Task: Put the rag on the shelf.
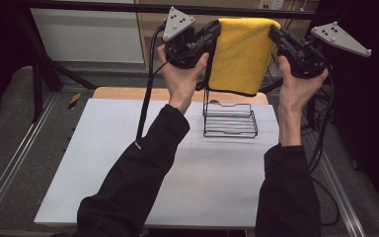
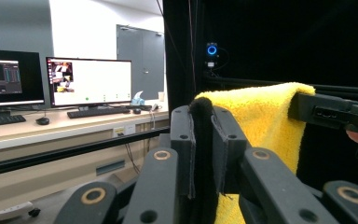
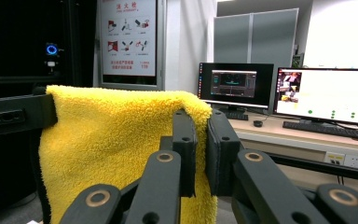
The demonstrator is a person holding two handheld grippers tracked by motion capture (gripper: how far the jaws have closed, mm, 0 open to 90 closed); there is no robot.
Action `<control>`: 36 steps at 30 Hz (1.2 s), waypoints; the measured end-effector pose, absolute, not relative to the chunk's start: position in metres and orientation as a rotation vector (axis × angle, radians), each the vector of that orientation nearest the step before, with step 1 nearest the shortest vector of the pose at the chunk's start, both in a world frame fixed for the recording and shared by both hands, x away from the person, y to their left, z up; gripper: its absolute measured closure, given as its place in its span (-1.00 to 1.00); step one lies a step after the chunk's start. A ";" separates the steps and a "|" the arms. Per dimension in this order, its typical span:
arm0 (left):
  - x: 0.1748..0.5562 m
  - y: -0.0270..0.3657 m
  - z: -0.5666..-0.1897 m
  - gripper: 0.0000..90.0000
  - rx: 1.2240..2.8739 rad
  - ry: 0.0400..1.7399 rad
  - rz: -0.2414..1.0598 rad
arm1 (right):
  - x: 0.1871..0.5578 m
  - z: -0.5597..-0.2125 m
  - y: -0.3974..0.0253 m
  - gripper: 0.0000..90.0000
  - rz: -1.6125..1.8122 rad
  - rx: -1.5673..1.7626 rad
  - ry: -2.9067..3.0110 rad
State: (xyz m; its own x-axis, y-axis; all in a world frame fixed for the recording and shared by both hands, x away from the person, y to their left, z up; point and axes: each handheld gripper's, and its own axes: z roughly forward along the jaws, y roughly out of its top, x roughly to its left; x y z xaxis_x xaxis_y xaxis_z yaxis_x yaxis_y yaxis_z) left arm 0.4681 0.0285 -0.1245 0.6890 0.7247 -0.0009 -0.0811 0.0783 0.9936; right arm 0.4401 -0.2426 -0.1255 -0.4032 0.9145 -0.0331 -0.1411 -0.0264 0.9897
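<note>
The towel [image 1: 241, 54] I held was a thick, fluffy yellow cloth with a deep, matt pile and a dark stitched hem. My left gripper [image 1: 216, 28] and right gripper [image 1: 273, 31] were matt black plastic, their jaws faced with rough dark pads, brass-coloured rivets at the joints. The rack [image 1: 229, 120] below was thin black wire, faintly glossy. The table [image 1: 128, 163] wore a smooth, matt, pale sheet, with bare light wood showing at its far edge
</note>
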 end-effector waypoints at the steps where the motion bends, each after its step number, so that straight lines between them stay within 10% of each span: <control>1: 0.469 0.028 -0.123 0.78 1.370 0.589 0.661 | 0.442 -0.124 -0.243 0.86 1.571 0.873 1.391; 36: 0.523 0.014 -0.128 0.78 1.420 0.597 0.739 | 0.499 -0.123 -0.251 0.86 1.528 0.895 1.424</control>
